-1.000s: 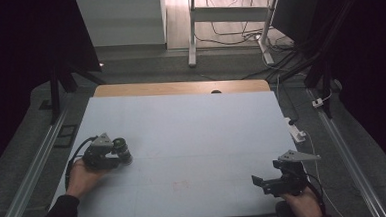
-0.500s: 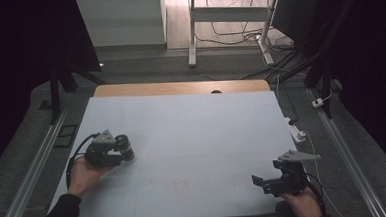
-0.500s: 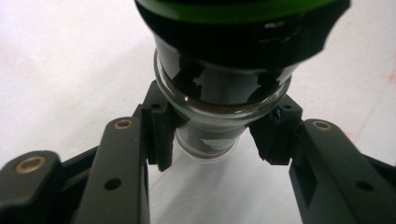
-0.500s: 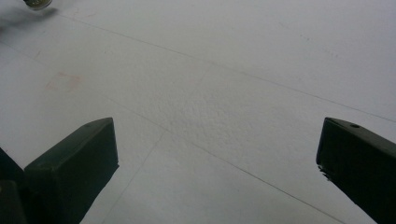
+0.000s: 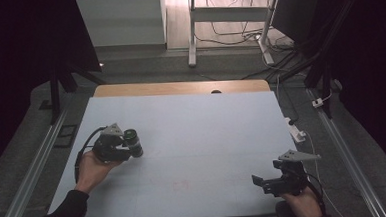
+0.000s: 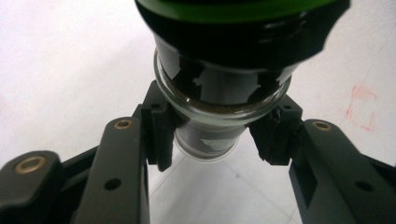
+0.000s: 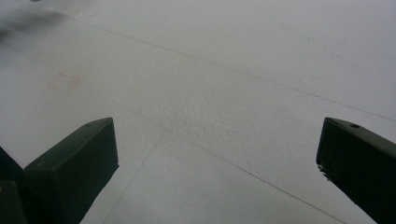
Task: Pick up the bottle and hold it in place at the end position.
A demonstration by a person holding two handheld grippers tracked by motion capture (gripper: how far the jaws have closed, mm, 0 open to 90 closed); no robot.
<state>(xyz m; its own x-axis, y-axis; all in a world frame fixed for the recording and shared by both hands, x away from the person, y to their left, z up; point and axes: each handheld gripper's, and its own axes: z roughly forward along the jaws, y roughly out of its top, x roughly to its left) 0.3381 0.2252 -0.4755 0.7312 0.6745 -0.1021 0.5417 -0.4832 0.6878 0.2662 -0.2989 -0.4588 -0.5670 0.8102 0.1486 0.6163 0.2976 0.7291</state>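
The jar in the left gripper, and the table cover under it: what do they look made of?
The jar looks like clear glass: glossy highlights, a transparent rim and base, dark contents showing through. Its green cap is smooth, probably plastic. The left gripper clamps it with matte black pads, seemingly rubber or foam. The table cover is pale, matte and finely pebbled, possibly a plastic or foam sheet.

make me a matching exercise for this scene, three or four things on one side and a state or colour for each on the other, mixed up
Things:
1. left gripper
2. right gripper
3. jar
4. jar's lid

States or colours:
a. green
b. jaws apart, nothing between them
c. glass, dark contents, held by its lower part
d. shut on the jar

Pairs: 1-d, 2-b, 3-c, 4-a
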